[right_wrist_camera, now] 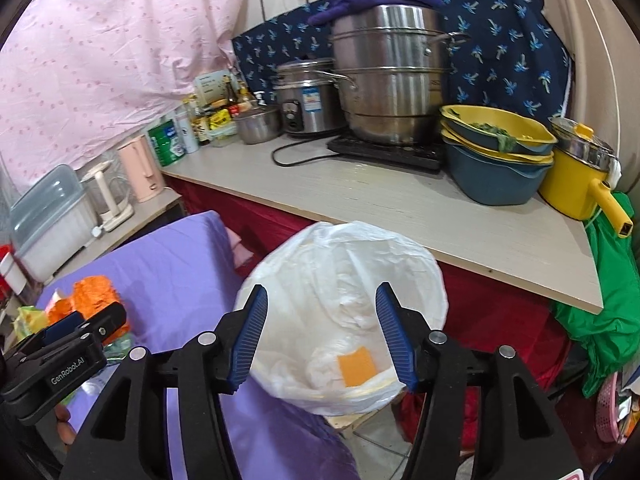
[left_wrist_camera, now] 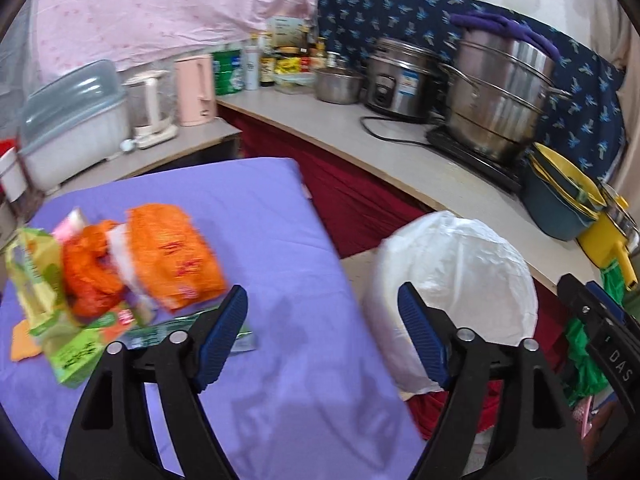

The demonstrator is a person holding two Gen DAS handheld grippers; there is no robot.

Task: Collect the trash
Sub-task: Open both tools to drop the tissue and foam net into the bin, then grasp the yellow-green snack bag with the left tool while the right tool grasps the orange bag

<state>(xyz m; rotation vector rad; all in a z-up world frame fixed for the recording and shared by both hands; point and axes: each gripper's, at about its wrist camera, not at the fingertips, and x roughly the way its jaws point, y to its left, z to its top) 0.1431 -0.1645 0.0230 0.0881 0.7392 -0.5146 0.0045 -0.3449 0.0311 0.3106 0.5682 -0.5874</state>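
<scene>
White bag [right_wrist_camera: 340,280] mouth wide, orange scrap [right_wrist_camera: 357,367] inside (wrapper, perhaps); both hand-held grippers [left_wrist_camera: 322,312] [right_wrist_camera: 320,320] apart, empty.

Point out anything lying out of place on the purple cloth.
A heap of crumpled wrappers, orange and green, litters the purple cloth's left side. One orange piece already lies inside the white bag beside the cloth. Nothing looks spilled.

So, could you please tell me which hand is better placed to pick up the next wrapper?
Left. Its open, empty tongs hang beside the orange wrapper on the purple cloth, while the right tongs, also open, face the white bag.
</scene>
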